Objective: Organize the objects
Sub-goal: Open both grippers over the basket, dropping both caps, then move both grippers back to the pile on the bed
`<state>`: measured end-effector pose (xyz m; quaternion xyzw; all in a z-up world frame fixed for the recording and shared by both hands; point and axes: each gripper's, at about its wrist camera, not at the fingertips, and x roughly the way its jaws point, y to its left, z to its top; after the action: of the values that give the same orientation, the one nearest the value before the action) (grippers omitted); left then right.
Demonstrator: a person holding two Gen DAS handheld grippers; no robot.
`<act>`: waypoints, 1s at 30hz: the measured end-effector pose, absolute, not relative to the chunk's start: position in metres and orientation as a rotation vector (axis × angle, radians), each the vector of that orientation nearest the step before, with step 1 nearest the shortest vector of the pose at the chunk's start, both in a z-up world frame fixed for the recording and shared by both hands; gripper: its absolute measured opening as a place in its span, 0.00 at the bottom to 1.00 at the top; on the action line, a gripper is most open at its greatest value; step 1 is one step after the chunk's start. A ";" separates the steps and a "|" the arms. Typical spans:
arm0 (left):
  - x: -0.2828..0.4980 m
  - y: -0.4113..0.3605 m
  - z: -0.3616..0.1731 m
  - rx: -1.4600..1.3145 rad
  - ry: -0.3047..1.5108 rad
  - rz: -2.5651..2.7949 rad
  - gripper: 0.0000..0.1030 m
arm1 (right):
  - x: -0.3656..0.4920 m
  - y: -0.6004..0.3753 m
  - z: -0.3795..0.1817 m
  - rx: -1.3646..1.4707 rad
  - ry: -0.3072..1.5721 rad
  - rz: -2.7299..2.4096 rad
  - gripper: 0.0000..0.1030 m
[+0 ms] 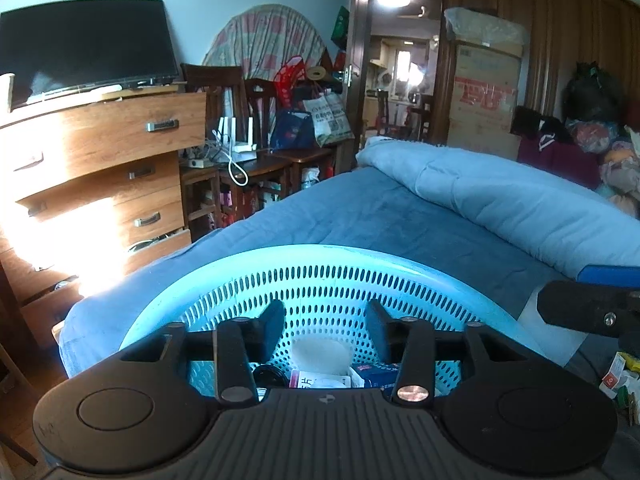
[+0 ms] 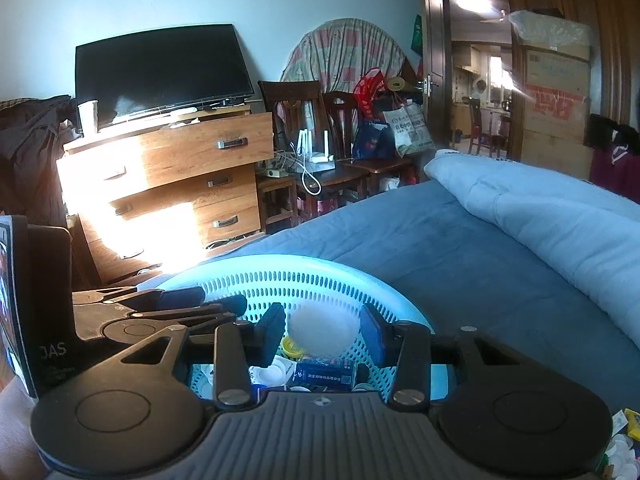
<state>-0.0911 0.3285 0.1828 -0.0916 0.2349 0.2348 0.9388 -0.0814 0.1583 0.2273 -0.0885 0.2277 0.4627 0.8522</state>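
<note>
A light-blue perforated plastic basket [image 1: 304, 276] sits on the blue bed and holds small items: a white round lid [image 1: 320, 354], a dark blue box [image 1: 378, 372], a red-and-white packet [image 1: 306, 381]. My left gripper [image 1: 326, 330] hangs open and empty just over the basket's near side. The basket [image 2: 308, 280] also shows in the right wrist view, with the white lid [image 2: 322, 334], a dark blue box [image 2: 326, 374] and a yellow cap [image 2: 291, 347] inside. My right gripper [image 2: 322, 334] is open and empty above it. The left gripper [image 2: 176, 308] shows at its left.
The blue bedsheet [image 1: 360, 208] carries a folded light-blue quilt [image 1: 520, 200] at the right. A wooden dresser [image 1: 100, 168] with a TV [image 1: 84, 44] stands left. Chairs, bags and a router table [image 1: 256, 152] fill the back. Small packets [image 1: 618, 376] lie at the bed's right edge.
</note>
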 end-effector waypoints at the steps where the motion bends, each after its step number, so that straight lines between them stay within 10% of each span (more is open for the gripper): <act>1: -0.091 0.328 0.183 -0.183 0.477 0.482 0.59 | -0.082 0.158 0.228 -0.185 0.475 0.974 0.56; 4: -0.092 0.327 0.184 -0.168 0.462 0.490 0.75 | -0.085 0.153 0.231 -0.172 0.444 0.976 0.81; 13: -0.104 0.259 0.209 -0.121 0.305 0.277 0.93 | -0.116 0.005 0.194 -0.032 0.196 0.702 0.95; 19: -0.083 0.156 0.195 -0.075 0.309 -0.084 0.93 | -0.070 -0.137 0.093 -0.045 0.529 0.323 0.68; 30: -0.038 0.044 0.106 0.039 0.529 -0.352 0.90 | 0.034 -0.226 -0.002 0.000 0.681 0.150 0.62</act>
<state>-0.0379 0.0435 0.1061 0.0189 0.2599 -0.1731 0.9498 0.0338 -0.2259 -0.0021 -0.0001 0.3336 0.0737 0.9398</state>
